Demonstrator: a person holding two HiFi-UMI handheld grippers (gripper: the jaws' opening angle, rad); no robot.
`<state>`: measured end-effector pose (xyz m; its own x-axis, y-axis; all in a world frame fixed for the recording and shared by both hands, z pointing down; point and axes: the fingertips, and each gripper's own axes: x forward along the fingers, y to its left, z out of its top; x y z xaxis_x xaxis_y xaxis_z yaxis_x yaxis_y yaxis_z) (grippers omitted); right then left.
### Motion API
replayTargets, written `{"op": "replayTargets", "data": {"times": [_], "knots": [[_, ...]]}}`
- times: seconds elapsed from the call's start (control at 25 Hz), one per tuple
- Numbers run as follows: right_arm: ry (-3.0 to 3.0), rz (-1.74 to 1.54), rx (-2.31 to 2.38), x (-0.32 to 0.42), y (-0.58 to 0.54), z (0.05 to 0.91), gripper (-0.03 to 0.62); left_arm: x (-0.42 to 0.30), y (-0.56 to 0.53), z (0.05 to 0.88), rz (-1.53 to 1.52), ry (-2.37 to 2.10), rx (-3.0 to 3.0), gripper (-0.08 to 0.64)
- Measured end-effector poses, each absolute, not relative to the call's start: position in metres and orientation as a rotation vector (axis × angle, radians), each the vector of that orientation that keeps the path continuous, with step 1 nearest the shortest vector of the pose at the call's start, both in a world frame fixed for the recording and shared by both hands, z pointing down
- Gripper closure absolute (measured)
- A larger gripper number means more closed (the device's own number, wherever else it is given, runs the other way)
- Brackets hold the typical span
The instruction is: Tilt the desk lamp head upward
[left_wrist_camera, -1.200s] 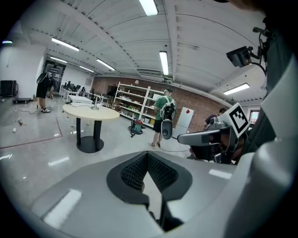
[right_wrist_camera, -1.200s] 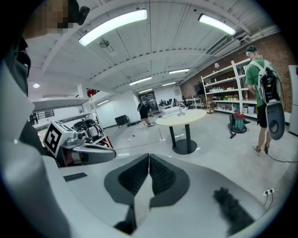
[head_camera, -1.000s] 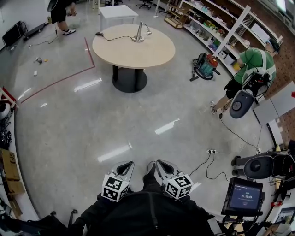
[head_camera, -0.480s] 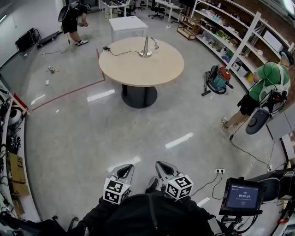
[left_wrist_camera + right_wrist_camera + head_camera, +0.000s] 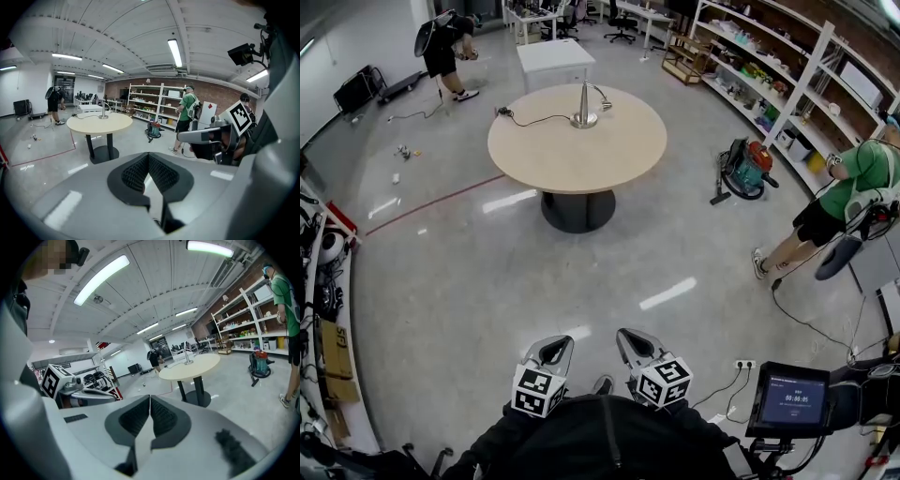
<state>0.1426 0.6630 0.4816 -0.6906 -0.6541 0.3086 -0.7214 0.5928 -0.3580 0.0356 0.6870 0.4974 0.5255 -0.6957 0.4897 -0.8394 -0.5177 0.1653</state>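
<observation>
Approach step, my left gripper (image 5: pixel 554 347) and right gripper (image 5: pixel 629 337) both closed empty, desk lamp (image 5: pixel 583 101) on round table (image 5: pixel 572 157) well away, next I must reach its head.

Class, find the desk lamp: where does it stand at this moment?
In the head view it is top centre: the desk lamp stands near the far edge of the round table, its black cord trailing left across the tabletop.
</observation>
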Motion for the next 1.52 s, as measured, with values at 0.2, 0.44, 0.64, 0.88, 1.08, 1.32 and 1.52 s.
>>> {"op": "replayTargets", "data": {"times": [0.2, 0.44, 0.64, 0.88, 1.08, 1.32, 1.52], "knots": [[-2.677, 0.738, 1.16, 0.147, 0.66, 0.486, 0.586, 0.042, 0.687, 0.5, 0.521, -1.263, 2.398, 0.554], [-2.66, 0.757, 1.158, 0.164, 0.631, 0.488, 0.584, 0.055, 0.658, 0.499, 0.504, -1.269, 2.363, 0.552], [-2.629, 0.757, 1.213, 0.18, 0.584, 0.497, 0.584, 0.071, 0.608, 0.509, 0.516, -1.212, 2.389, 0.554], [-2.578, 0.758, 1.305, 0.181, 0.529, 0.505, 0.584, 0.069, 0.543, 0.515, 0.518, -1.14, 2.435, 0.554], [-2.53, 0.761, 1.363, 0.167, 0.484, 0.503, 0.584, 0.052, 0.494, 0.516, 0.499, -1.082, 2.459, 0.552], [-2.512, 0.765, 1.373, 0.127, 0.424, 0.505, 0.583, 0.013, 0.431, 0.523, 0.459, -1.05, 2.446, 0.554], [-2.508, 0.746, 1.392, 0.093, 0.37, 0.517, 0.583, -0.025, 0.377, 0.533, 0.369, -1.055, 2.465, 0.554]]}}
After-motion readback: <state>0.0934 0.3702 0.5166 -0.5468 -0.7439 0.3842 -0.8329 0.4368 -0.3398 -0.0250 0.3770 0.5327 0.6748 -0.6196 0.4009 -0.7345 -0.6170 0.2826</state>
